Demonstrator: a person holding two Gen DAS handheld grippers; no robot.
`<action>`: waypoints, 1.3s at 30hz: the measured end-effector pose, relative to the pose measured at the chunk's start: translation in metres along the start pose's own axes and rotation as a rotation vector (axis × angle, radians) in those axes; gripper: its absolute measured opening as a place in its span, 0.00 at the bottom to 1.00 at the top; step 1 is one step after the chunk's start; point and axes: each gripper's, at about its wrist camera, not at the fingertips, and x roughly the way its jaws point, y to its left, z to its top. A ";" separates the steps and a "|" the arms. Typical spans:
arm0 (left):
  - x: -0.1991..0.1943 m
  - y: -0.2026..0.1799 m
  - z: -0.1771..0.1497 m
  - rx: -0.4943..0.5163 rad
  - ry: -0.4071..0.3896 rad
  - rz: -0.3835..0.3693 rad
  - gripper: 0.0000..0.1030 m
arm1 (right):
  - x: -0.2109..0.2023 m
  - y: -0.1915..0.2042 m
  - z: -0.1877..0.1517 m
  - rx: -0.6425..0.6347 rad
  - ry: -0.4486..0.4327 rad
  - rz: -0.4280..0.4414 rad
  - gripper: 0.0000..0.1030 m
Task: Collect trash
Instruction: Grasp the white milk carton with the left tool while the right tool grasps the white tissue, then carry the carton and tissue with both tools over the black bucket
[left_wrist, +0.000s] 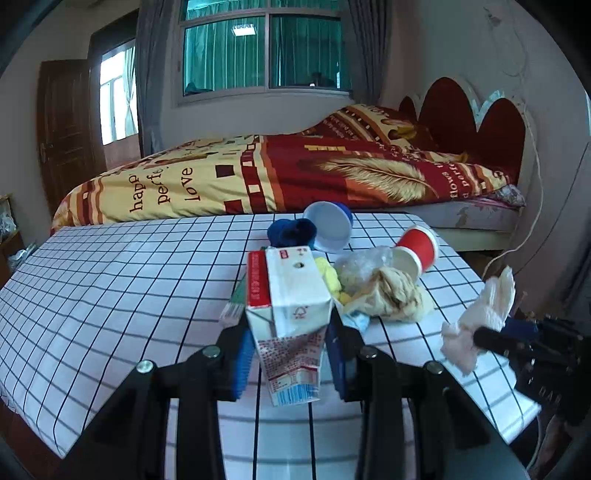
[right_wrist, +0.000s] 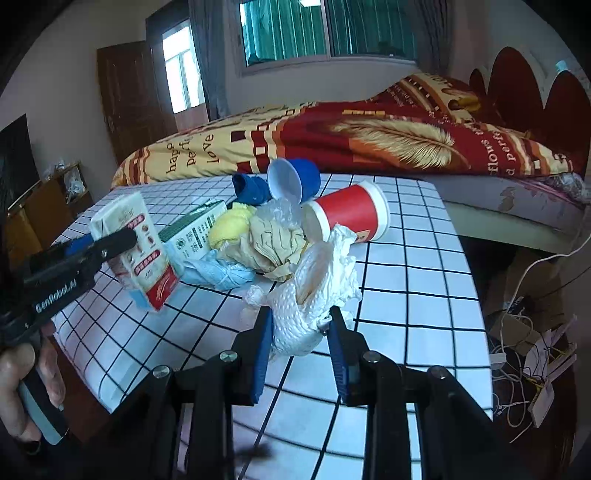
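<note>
Two grippers are up over the table, each with one piece of trash. The left gripper (left_wrist: 291, 343) has its blue pads pressed on both sides of a white-and-red carton (left_wrist: 291, 295), narrowed down to the carton's width; the carton is lifted off the cloth. The right gripper (right_wrist: 301, 332) pinches one white tissue wad (right_wrist: 314, 291) between its pads, jaws partly closed, the wad held above the table's near right part. A hand (right_wrist: 22, 373) wraps the left gripper's handle at 8 o'clock in the right wrist view.

Past the grippers, toward 12 o'clock, the rest of the trash lies in one heap on the checked table (left_wrist: 110, 295): one blue face mask (right_wrist: 218, 273), one green-and-white carton (right_wrist: 195, 229), one yellow wad (right_wrist: 231, 225), one tan crumpled paper (right_wrist: 273, 247), one clear plastic wrap (right_wrist: 280, 212), one red cup (right_wrist: 347, 214) on its side, one blue cup (right_wrist: 293, 181) also tipped over, and one dark blue cloth ball (right_wrist: 251, 188). They touch or overlap one another.

The table's left half is bare cloth. Its right edge falls away at 3 o'clock to a floor with tangled cables (right_wrist: 524, 332). Beyond the far edge runs one bed (left_wrist: 295, 173) with a red headboard, then a window (left_wrist: 262, 51), and one door (left_wrist: 62, 125) at 10 o'clock.
</note>
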 end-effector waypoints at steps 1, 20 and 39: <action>-0.002 -0.001 -0.001 0.001 0.004 -0.003 0.36 | -0.005 0.000 -0.001 -0.001 -0.006 -0.004 0.30; -0.074 -0.080 -0.022 0.133 -0.007 -0.175 0.35 | -0.136 -0.027 -0.050 0.092 -0.127 -0.113 0.30; -0.100 -0.181 -0.051 0.252 0.013 -0.363 0.35 | -0.215 -0.107 -0.118 0.220 -0.121 -0.289 0.31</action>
